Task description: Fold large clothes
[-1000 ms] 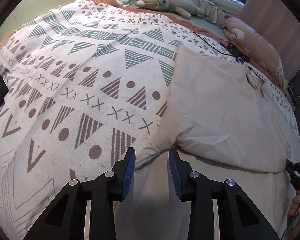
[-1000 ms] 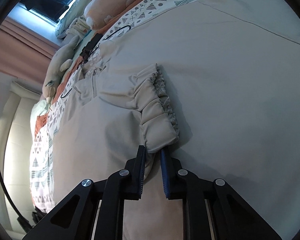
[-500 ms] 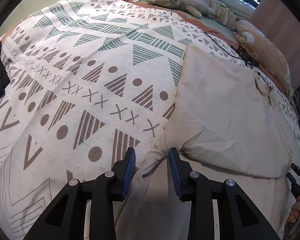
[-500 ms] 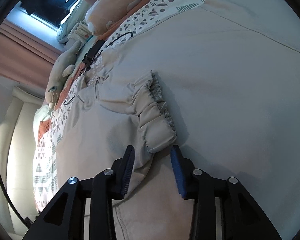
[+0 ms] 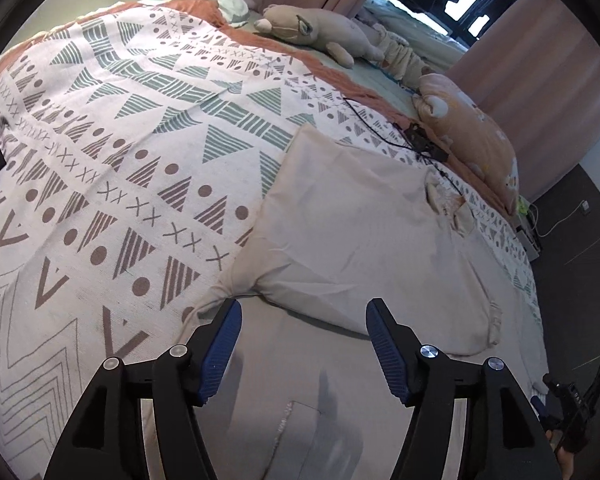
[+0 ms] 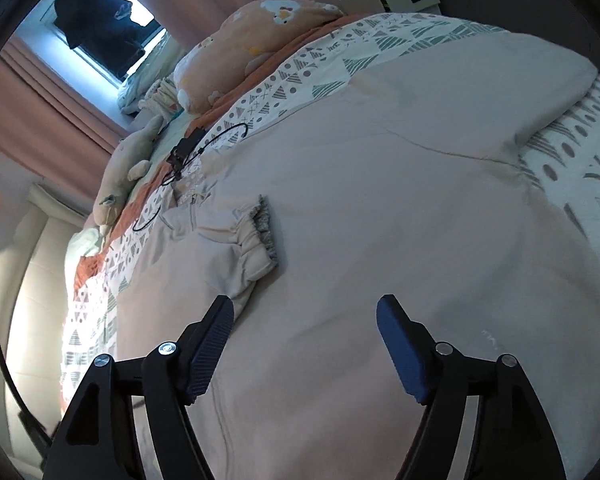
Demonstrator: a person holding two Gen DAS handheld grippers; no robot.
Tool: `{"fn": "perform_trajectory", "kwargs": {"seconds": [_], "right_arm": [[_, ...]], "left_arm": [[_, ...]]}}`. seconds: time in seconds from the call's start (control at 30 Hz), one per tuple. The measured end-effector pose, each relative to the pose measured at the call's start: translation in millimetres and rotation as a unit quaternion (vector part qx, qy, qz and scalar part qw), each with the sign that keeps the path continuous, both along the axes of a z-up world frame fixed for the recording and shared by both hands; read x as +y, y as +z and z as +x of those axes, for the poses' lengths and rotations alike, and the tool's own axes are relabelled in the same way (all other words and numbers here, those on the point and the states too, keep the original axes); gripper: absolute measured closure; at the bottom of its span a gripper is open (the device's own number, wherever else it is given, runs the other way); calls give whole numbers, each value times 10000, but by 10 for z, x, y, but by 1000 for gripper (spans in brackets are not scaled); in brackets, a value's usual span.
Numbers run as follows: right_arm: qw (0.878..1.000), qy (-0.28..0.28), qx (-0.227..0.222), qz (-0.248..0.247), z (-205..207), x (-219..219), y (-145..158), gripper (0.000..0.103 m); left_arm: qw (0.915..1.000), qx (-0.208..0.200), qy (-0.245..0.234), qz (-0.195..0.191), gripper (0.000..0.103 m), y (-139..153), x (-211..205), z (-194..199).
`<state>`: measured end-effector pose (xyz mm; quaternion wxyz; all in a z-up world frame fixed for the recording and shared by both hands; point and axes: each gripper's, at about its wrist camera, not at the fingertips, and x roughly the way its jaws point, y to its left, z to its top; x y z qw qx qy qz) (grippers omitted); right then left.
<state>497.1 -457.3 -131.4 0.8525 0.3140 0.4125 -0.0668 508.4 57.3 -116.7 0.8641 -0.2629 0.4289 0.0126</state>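
- I am seeing both tools let go: the left gripper (image 5: 302, 346) has just been opening its jaws, and the pinched corner of the large beige padded jacket (image 5: 360, 240) that sat between the pads earlier is now lying on the bed beyond the tips, with nothing gripped.
- The right gripper (image 6: 306, 350) has likewise just been opening; the gathered elastic cuff (image 6: 260, 240) it was clamping a second ago is now resting clear ahead of the left-hand pad, untouched.
- I am reading this as one fold laid down and released; the sleeve is lying across the jacket body, and a further fold is probably still owed.
- The jacket is lying flat on the white patterned bedspread with grey and green triangles (image 5: 112, 168), on its right-hand part in the left view.
- I am noting open bedspread to the left of the jacket for working room.
- The far jacket edge is lying close to a black cable (image 5: 384, 128) and an orange plush toy (image 5: 472, 140); the near right corner is nearing the bed edge.
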Motion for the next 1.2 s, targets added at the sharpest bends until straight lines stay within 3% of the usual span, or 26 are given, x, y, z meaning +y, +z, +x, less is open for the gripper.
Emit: {"fn": "perform_trajectory", "kwargs": {"seconds": [0.13,0.17,0.23,0.3,0.47,0.6,0.73,1.0,1.2], "right_arm": [[9998,-175,7,-25,-372,-296,147,28],[9997,-255,-15,14,-476,-378,184,23],[9990,-432,-8,66,-685,-549,251,10],[9983,-591,-3,11,-888,-693,342,6],[9958,-900,-138,-128,-1395,-1053,601,6],[9915,-1173,-295,-477,-1708,-1385,777,6],[9879,-1392,-509,-466,-1900,-1769,800,7],[9855,-1527,-709,-209,-1757,-2530,551,37],[9853,-1577,-626,-178,-1434,-2962,244,51]], "left_arm": [[9997,-122,-138,-159,37,104,-139,-64],[9996,-149,-192,-170,34,129,-178,-72],[9991,-223,-318,-143,21,179,-269,-90],[9987,-344,-371,-103,12,241,-351,-128],[9960,-583,-618,-272,11,367,-577,-202],[9938,-656,-884,-134,11,396,-831,-242],[9917,-801,-1007,14,11,437,-1061,-314],[9895,-918,-1073,292,11,355,-1477,-266],[9852,-864,-1303,698,11,189,-1779,-192]]}}
